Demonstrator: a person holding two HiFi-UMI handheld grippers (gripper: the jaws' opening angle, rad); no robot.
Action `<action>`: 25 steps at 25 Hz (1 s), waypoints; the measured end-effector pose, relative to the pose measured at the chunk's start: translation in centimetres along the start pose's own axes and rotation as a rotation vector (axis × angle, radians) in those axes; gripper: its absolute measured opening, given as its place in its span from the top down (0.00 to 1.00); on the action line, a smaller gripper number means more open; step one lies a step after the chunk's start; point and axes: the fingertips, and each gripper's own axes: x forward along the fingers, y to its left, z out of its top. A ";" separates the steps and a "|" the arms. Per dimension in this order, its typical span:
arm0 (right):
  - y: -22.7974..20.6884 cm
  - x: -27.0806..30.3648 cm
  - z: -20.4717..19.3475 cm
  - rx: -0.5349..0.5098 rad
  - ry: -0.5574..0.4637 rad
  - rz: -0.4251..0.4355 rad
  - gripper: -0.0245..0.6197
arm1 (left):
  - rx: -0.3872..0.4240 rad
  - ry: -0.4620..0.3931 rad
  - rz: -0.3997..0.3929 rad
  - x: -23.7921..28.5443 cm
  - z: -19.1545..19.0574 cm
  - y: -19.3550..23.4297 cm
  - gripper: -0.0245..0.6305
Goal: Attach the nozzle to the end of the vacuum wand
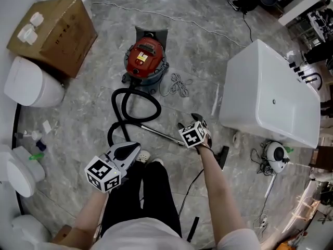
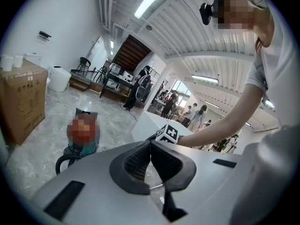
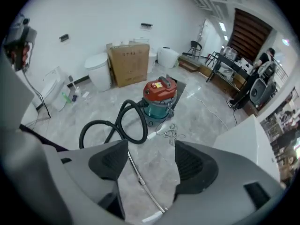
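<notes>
Left claw (image 2: 151,146) ribbed pads pressed together, empty; right claw (image 3: 151,159) spread above slim metal wand (image 3: 141,181); black hose (image 3: 97,123) looped.

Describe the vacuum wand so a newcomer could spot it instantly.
Find the red-topped vacuum canister on the marble floor and follow its black hose as it loops toward the person. Just past that loop lies the wand, flat on the floor, slanting toward the white bathtub. It is the only thin, straight, silvery tube there; the hose is thick, black and curved.
</notes>
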 end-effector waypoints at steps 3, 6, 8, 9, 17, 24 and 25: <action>0.8 -4.0 1.6 0.136 -0.151 0.007 0.47 | 0.017 -0.005 -0.003 -0.1 0.3 0.1 0.95; 2.2 -9.2 3.0 0.209 -0.316 0.048 0.47 | 0.047 -0.021 -0.015 0.0 1.0 -0.3 0.95; 3.3 -12.9 4.0 0.291 -0.437 0.100 0.47 | 0.065 -0.036 -0.026 0.0 1.6 -0.9 0.95; 3.6 -14.7 4.5 0.342 -0.493 0.123 0.47 | 0.074 -0.044 -0.031 0.0 1.9 -1.4 0.95; 6.4 -25.9 5.3 0.319 -0.683 0.043 0.57 | 0.171 -0.104 -0.073 -0.3 4.2 -4.7 0.95; 6.0 -29.2 3.0 0.443 -0.791 -0.144 0.81 | 0.194 -0.150 -0.061 -0.8 4.9 -6.2 0.95; 5.6 -29.3 2.8 0.476 -0.806 -0.161 0.84 | 0.203 -0.158 -0.057 -0.8 5.0 -6.4 0.95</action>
